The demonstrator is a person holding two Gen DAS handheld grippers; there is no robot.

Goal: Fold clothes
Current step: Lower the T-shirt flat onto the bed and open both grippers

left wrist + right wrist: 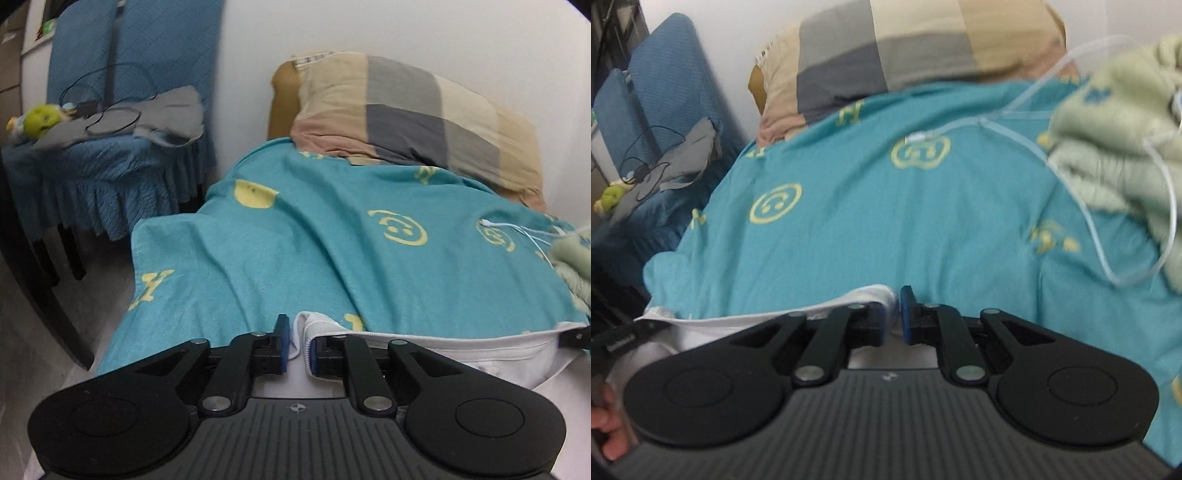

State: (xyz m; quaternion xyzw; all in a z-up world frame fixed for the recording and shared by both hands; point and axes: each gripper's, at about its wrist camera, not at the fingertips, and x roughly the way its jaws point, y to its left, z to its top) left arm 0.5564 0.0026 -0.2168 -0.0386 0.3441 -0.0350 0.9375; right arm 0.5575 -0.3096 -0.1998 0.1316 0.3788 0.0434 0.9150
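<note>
White garment [424, 345] on teal bedsheet [332, 240]

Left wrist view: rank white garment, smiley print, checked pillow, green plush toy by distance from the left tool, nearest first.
1. White garment: right at the left tool, its edge between the blue pads.
2. Smiley print: mid-bed on the teal sheet, right of centre.
3. Checked pillow: head of the bed, against the wall.
4. Green plush toy: far left, on the blue chair.

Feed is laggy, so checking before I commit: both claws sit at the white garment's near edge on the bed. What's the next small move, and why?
Probably ease both claws straight back. The left claw and right claw stand slightly open, with the hem of the white garment loose between the pads, and it lies on the teal sheet.
</note>
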